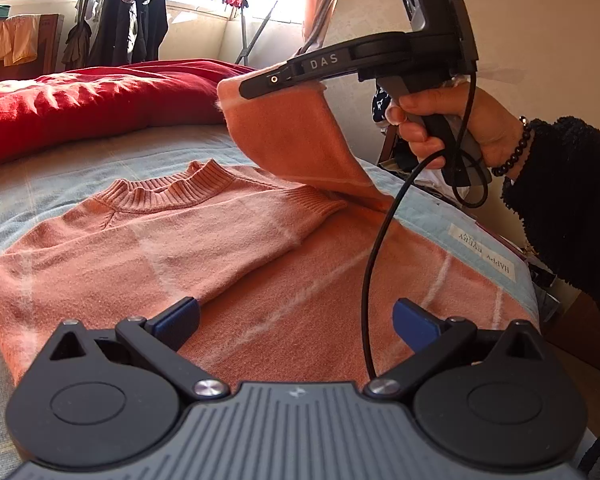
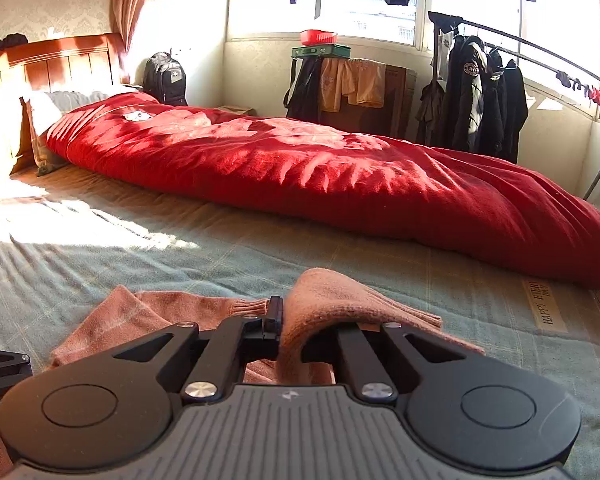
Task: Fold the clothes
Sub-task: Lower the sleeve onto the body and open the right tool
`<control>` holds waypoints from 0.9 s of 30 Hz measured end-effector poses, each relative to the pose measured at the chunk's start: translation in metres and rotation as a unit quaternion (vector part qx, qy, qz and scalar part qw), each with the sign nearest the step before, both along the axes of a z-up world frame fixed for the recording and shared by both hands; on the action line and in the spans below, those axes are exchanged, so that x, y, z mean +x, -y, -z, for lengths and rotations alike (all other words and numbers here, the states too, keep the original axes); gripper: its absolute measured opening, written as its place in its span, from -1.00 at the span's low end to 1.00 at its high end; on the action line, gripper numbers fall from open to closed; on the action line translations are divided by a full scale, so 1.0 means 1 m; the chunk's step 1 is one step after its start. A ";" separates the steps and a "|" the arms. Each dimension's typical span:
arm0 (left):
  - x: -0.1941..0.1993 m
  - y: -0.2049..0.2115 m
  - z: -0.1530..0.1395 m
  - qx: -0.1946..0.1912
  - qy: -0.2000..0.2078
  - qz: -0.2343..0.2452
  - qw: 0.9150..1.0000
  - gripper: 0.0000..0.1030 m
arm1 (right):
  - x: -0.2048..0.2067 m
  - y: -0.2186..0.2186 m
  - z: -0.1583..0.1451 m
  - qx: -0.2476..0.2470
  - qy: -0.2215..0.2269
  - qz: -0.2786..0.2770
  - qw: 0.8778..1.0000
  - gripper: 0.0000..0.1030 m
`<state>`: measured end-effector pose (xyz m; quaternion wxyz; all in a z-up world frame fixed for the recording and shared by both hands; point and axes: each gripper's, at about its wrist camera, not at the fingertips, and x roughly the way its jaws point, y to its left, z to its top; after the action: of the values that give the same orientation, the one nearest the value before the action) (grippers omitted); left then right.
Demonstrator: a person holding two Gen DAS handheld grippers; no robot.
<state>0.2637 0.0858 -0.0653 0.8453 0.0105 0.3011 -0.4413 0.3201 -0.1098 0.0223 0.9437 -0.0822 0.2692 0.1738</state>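
At the bottom of the left wrist view, the left gripper (image 1: 296, 320) stands wide, its two blue pads far apart, with nothing between them. It hangs just above the lower body of the pink sweater (image 1: 172, 248), and I cannot tell if a pad touches the knit. The sweater lies flat on the pale green bed sheet (image 1: 24, 192) in the middle of the frame, its ribbed collar (image 1: 168, 186) pointing to the upper part of the picture. One sleeve is already folded across the chest.

In the upper right of the same view, a hand (image 1: 452, 128) with a dark bead bracelet (image 1: 514, 150) and a black fleece sleeve (image 1: 572, 216) holds the right gripper (image 1: 246, 90). Its jaws are pressed together on a corner of the sweater and lift this side up from the bed, so the cloth hangs from the tips down to the sheet.

In the right wrist view, the right gripper (image 2: 278, 318) is at the bottom centre, clamped on the pink fabric, which drapes over its right finger. Beyond it the sheet is bare, with a label (image 2: 544, 304) near the right edge. Farther back a red quilt (image 2: 320, 176) lies along the bed. Behind it, in the upper part of the frame, stand a black backpack (image 2: 165, 78), a wooden headboard (image 2: 60, 64) and dark jackets (image 2: 484, 96) on a rack under the bright window
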 end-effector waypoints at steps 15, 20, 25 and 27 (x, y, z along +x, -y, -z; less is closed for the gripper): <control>0.002 0.001 0.003 0.006 -0.004 -0.005 1.000 0.98 | 0.006 -0.057 0.049 -0.082 -0.032 -0.065 0.994 -0.87; 0.003 0.001 0.003 0.006 -0.004 -0.008 1.000 0.98 | 0.009 -0.069 0.062 -0.099 -0.041 -0.072 0.992 -0.87; 0.005 0.000 0.003 0.007 -0.006 -0.010 1.000 0.98 | 0.011 -0.081 0.077 -0.120 -0.060 -0.079 0.988 -0.64; 0.005 0.001 0.003 0.007 -0.005 -0.011 1.000 0.98 | 0.010 -0.084 0.079 -0.123 -0.066 -0.081 0.987 -0.46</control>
<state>0.2689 0.0851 -0.0687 0.8484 0.0109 0.3089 -0.4298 0.3296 -0.0257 -0.0571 0.8896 -0.2072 0.3423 0.2202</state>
